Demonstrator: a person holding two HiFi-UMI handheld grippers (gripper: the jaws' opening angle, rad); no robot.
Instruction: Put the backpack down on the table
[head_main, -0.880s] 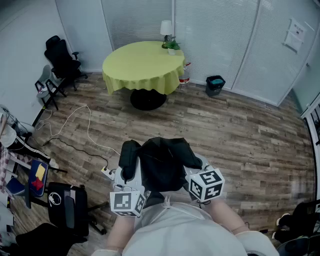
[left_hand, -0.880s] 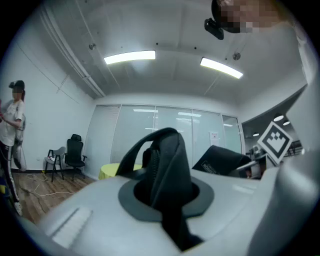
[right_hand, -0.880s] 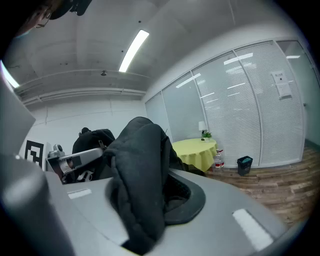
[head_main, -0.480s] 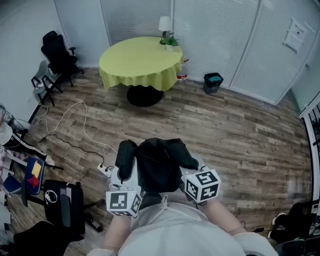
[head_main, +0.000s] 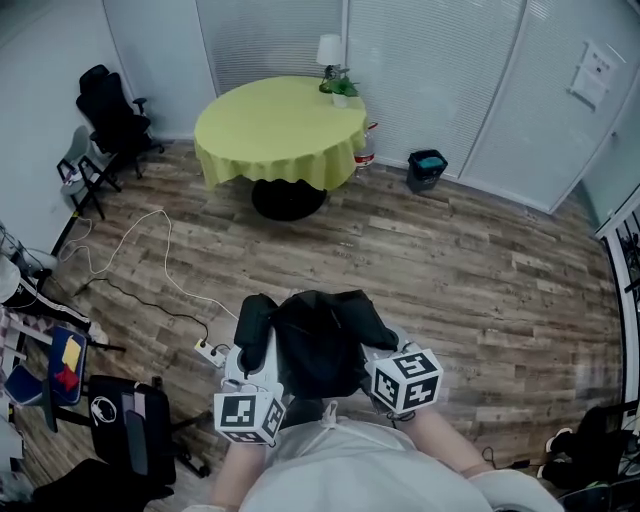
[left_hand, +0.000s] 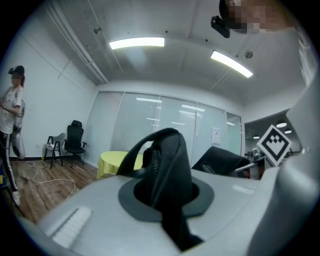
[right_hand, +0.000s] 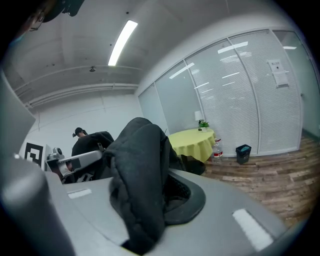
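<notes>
A black backpack (head_main: 318, 340) hangs in front of the person, held between both grippers above the wooden floor. My left gripper (head_main: 255, 372) is shut on the backpack's left strap (left_hand: 167, 175), which fills the space between its jaws. My right gripper (head_main: 385, 362) is shut on a bunched fold of the backpack (right_hand: 142, 180). The round table with a yellow-green cloth (head_main: 280, 128) stands several steps ahead, also seen in the left gripper view (left_hand: 112, 162) and the right gripper view (right_hand: 192, 140).
A small lamp and a plant (head_main: 335, 75) stand at the table's far edge. A bottle (head_main: 367, 152) and a dark bin (head_main: 427, 168) sit by the glass wall. Black chairs (head_main: 105, 125) at left, a white cable and power strip (head_main: 210, 350) on the floor. A person (left_hand: 11, 120) stands at left.
The view has crept slightly forward toward the table. The backpack and both grippers keep the same hold and sit a little lower in the frame.
</notes>
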